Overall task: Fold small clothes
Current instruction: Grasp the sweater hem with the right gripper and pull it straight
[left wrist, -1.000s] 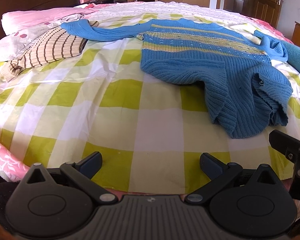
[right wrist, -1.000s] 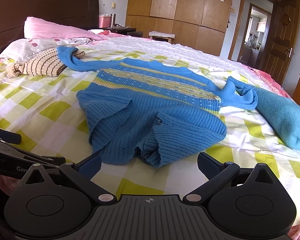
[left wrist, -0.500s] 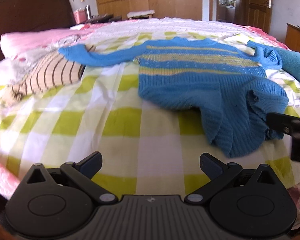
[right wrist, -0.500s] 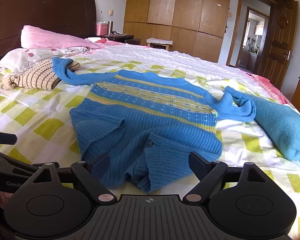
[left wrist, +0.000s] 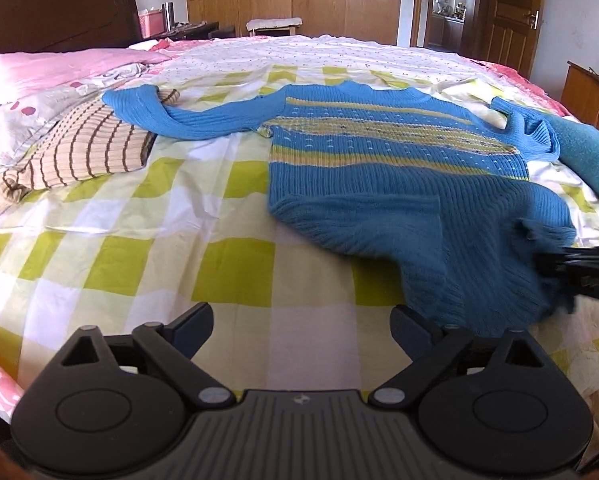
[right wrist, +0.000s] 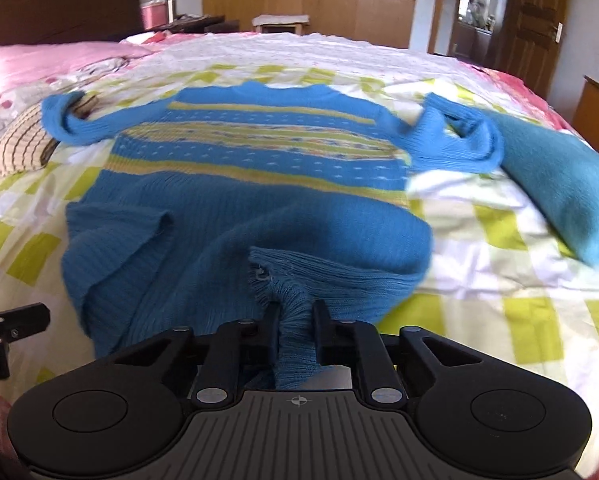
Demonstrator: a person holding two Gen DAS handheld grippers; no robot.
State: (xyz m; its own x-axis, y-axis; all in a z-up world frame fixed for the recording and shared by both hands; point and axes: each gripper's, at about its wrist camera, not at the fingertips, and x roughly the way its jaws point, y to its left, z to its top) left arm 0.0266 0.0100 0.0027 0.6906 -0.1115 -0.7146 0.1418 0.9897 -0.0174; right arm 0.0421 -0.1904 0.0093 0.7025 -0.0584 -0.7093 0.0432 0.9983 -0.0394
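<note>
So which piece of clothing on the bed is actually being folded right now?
Look at the bed with the yellow-checked sheet. Spread across its middle lies the blue sweater, its near hem pinched in the right gripper. Only it has yellow patterned bands across the chest; the striped beige top and the plain teal garment lie off to the sides.

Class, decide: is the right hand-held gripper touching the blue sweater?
Touching. The right wrist view shows the right hand-held gripper with its fingers closed on a bunched fold of the blue sweater hem.
</note>
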